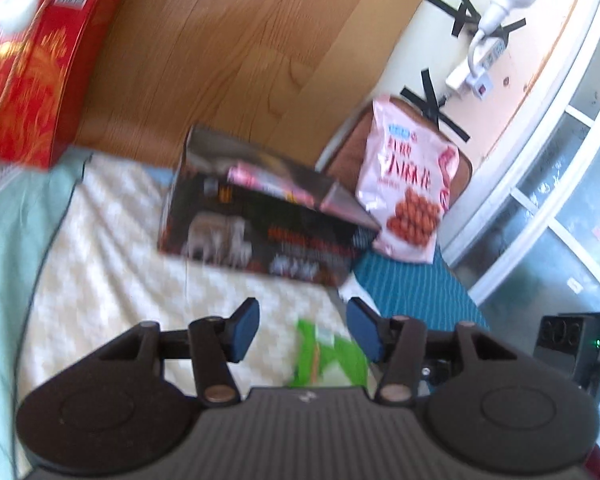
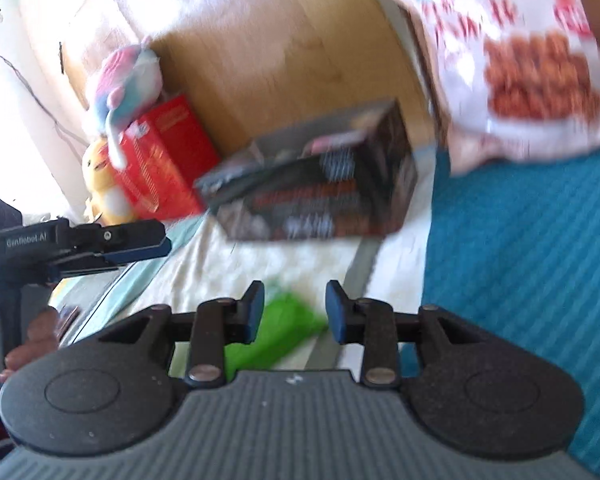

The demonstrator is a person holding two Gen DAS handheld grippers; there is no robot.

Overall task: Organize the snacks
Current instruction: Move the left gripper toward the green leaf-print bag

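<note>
Though both views are smeared by blur, we judge the tidying barely half done. Our left gripper (image 1: 302,330) and right gripper (image 2: 296,308) both stand with fingers apart, holding nothing. A pink packet (image 1: 260,176) seems already tucked in the open dark box (image 1: 268,236) on the bed. Left to gather: the green snack bag (image 1: 328,356) lying just under both grippers, and the pink-and-white bag (image 1: 412,184) leaning just beside the box.

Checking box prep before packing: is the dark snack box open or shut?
Open. The dark box has its top flaps raised, and a pink packet shows inside through the opening.
</note>
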